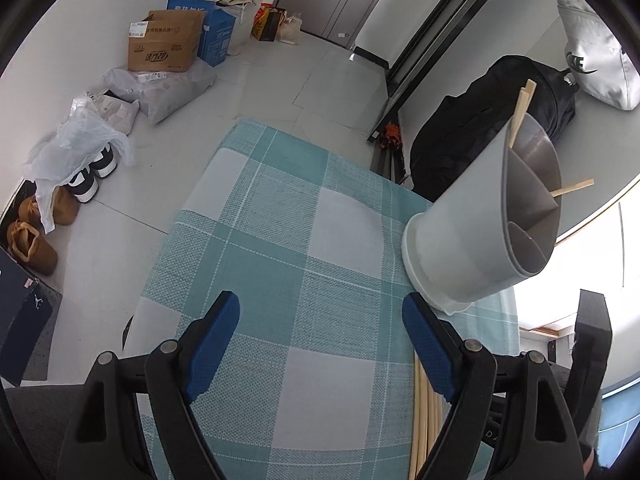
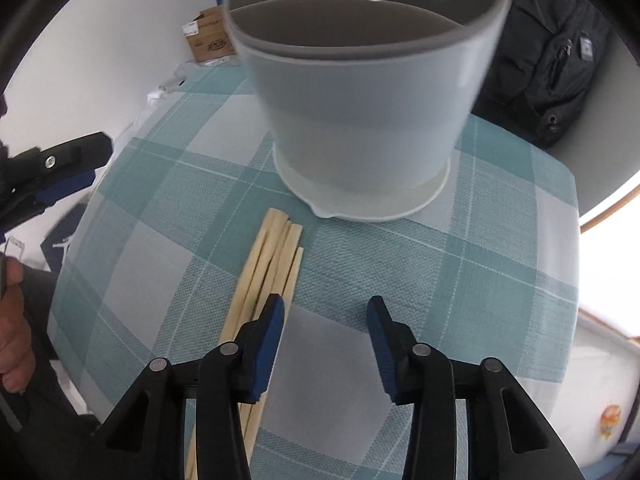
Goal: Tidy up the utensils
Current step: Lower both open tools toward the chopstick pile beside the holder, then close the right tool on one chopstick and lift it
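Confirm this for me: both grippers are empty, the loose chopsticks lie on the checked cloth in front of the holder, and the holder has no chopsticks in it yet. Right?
Not quite. The holder already has chopsticks in it, as the left wrist view shows. The rest stands: left gripper and right gripper are empty, and loose chopsticks lie on the checked cloth.

Table cover: I see a teal-and-white checked cloth [image 1: 280,240].
Floor, left: I see a cardboard box [image 1: 164,42], a blue box [image 1: 218,32], plastic bags [image 1: 80,136], black-and-white sneakers [image 1: 94,174], and brown shoes [image 1: 34,244].
Floor, right: I see a black backpack [image 1: 488,120] touching a silver bag [image 1: 596,56].
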`<state>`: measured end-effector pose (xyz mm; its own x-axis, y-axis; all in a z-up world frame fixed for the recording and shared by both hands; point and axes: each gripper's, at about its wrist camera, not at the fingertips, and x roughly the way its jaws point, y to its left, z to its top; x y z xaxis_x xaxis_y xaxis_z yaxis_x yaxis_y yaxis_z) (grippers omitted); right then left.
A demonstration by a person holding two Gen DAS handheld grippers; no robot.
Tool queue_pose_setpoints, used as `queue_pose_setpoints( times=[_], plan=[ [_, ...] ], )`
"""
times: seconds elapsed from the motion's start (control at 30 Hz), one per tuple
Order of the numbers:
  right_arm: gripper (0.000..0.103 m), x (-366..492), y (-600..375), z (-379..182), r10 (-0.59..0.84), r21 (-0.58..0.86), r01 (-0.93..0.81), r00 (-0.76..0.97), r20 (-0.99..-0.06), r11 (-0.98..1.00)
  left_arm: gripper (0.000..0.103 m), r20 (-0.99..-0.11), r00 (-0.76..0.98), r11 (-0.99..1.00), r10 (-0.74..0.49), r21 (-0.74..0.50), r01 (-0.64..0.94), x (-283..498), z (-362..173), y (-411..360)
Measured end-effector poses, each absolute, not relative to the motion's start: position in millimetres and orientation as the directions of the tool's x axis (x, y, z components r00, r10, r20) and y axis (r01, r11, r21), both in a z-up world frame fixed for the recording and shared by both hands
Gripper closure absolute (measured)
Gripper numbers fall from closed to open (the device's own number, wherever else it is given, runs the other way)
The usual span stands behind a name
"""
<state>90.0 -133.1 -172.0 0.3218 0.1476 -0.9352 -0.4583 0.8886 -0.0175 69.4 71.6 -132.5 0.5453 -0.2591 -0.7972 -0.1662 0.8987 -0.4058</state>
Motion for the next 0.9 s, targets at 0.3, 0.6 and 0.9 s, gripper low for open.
queue_pose_setpoints(
  times=[0.3,0.6,0.9],
  plan=[
    [0.063,84.7,-108.4,-170.6,0.014,-0.172,-0.498,0.348,-0.937,0.85,0.023,-0.801,0.539,0.895,-0.262,-0.41,-0.174,67.5,-132.3,75.8],
    [0.071,106.2,-114.3,-173.2,0.051,-0.077,-0.429,0.28,-0.959,0.9,0.023,-0.808,0.536,0.892,-0.242,-0.403,-0.204,66.2,-135.3,82.9],
    [0.074,109.8,-128.1,-170.2,0.08,-0.052,-0.387,0.318,-0.945,0.921,0.023,-0.822,0.516,0.912,-0.241,-0.374,-0.17,64.4,-136.1,74.8]
  ],
)
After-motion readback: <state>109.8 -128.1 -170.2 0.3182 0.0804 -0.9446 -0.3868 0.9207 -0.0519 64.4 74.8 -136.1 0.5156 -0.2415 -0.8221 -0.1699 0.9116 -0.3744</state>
